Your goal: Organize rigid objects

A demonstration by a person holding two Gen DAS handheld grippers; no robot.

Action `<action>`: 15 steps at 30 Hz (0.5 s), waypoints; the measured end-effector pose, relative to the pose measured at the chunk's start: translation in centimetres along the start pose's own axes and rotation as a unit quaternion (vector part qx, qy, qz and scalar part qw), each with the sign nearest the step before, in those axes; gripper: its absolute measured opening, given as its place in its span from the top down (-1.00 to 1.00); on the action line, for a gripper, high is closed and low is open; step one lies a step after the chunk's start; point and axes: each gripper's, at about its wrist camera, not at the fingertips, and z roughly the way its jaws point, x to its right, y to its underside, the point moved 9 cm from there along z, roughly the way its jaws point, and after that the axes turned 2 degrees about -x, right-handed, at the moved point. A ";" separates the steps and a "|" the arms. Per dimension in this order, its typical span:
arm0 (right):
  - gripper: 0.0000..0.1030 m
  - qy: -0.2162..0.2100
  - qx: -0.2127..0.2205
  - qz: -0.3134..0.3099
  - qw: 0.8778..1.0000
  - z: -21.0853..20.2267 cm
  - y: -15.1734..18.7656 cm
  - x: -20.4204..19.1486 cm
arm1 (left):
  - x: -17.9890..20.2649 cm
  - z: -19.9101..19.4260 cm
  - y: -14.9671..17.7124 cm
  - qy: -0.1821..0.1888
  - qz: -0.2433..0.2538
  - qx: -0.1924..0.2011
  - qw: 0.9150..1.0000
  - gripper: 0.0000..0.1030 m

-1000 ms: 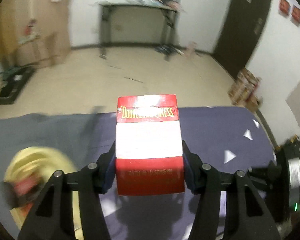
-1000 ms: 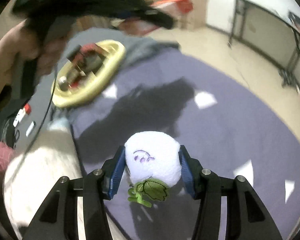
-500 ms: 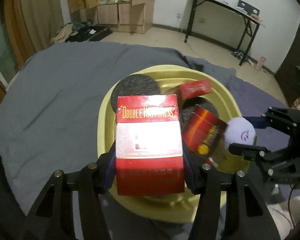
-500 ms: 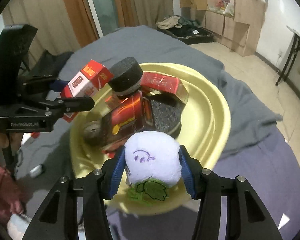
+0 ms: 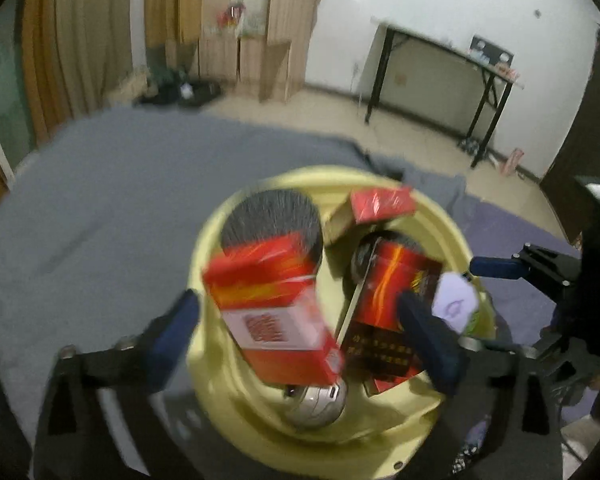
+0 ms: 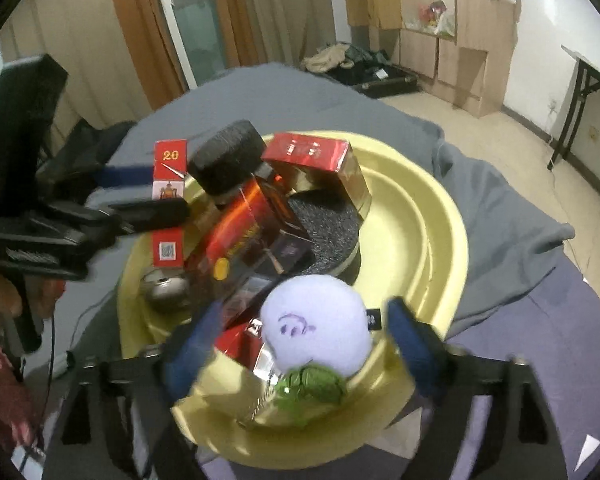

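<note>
Basin (image 6: 432,216): pale yellow, plain. Pack (image 5: 276,312): red with a white band and red lettering, orange-gold streak across its top; seen from the right wrist its side shows "20" in yellow on red. Box (image 5: 388,312): dark red to black with orange flame streaks. Small box (image 6: 312,152): glossy red top, gold sides. Discs (image 6: 228,156): matt black, grainy. Plush (image 6: 316,328): pale lilac with a purple stitched mark, green leaf below. Cloth (image 5: 100,208): grey. Gripper pads (image 6: 412,344): blue.

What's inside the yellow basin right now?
The yellow basin holds red cigarette packs, black discs, a silver round thing and a white plush radish. Whatever lies beneath the pile is covered.
</note>
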 end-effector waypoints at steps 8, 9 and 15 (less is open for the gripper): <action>-0.99 0.020 0.042 -0.073 0.996 -4.5 3.9 1.7 | 3.9 -3.5 8.1 -0.002 0.007 -0.004 1.000 -1.00; -0.99 0.028 0.040 -0.081 0.995 -4.6 5.0 2.2 | 4.0 -3.4 9.6 -0.012 -0.001 -0.008 1.000 -1.00; -0.99 0.050 -0.009 -0.099 0.994 -2.4 10.7 3.9 | 5.8 0.8 15.0 -0.033 0.014 -0.058 0.998 -1.00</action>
